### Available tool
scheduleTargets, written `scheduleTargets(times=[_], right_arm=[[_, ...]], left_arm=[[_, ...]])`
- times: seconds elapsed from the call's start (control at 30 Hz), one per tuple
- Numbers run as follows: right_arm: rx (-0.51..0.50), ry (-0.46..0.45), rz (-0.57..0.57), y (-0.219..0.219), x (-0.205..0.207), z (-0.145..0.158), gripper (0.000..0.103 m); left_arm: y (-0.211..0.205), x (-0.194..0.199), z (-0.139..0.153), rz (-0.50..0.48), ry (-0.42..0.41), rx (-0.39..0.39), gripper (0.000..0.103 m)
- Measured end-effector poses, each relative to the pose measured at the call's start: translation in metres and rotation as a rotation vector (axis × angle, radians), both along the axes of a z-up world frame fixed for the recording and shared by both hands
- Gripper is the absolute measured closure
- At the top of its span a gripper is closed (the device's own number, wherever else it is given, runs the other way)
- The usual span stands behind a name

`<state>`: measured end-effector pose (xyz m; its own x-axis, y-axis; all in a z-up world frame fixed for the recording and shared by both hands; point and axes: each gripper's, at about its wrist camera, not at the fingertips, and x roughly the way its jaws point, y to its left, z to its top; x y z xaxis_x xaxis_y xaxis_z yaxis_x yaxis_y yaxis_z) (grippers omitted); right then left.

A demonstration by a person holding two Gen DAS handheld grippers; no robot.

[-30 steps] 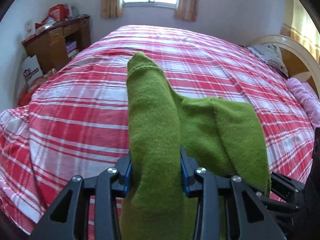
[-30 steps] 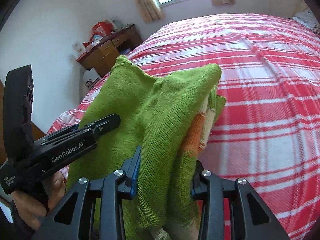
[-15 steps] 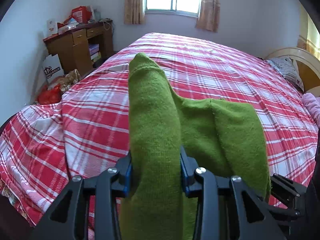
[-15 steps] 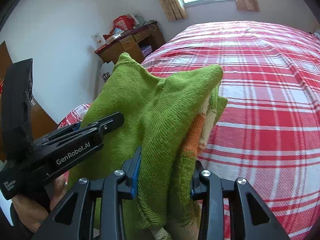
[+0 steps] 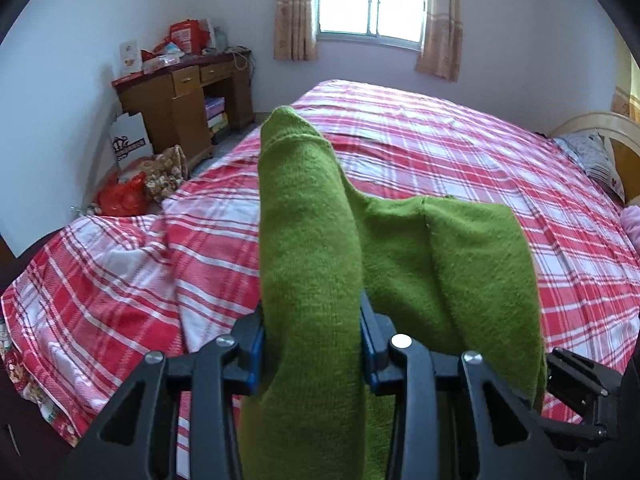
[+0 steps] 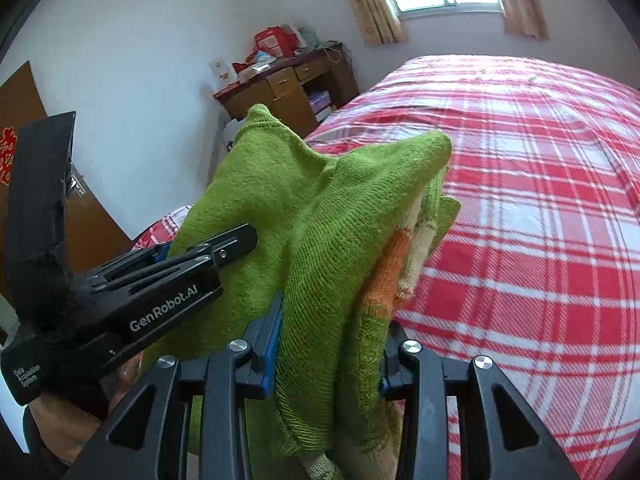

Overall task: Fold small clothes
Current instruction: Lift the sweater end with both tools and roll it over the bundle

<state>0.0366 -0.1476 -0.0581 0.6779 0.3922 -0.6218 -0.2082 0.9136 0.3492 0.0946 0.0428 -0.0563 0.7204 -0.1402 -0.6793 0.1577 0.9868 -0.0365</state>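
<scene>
A small green knitted sweater (image 5: 312, 240) with an orange and cream patch (image 6: 394, 264) hangs in the air above the bed, held by both grippers. My left gripper (image 5: 312, 344) is shut on one bunched green part of it. My right gripper (image 6: 330, 348) is shut on another fold of it. The left gripper also shows in the right wrist view (image 6: 168, 272), close on the left, gripping the same sweater. The fingertips are hidden by the cloth.
A bed with a red and white plaid cover (image 5: 460, 152) lies below and ahead. A wooden desk (image 5: 188, 96) with clutter stands at the left wall, with bags (image 5: 132, 188) on the floor beside it. Pillows (image 5: 596, 160) lie at the right, by the headboard.
Both grippers have lifted and drawn back with the sweater, so more of the desk, floor and window shows. The grip on the cloth is unchanged.
</scene>
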Motion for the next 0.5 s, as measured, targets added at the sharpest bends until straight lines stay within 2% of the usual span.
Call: scheduleTargets(times=[0.5], right_arm=[[-0.028,-0.048,0.073,0.04,0.036,0.017,0.065]], left_arm=[[0.034,0.026,0.012,0.073,-0.049,0.012,0.065]])
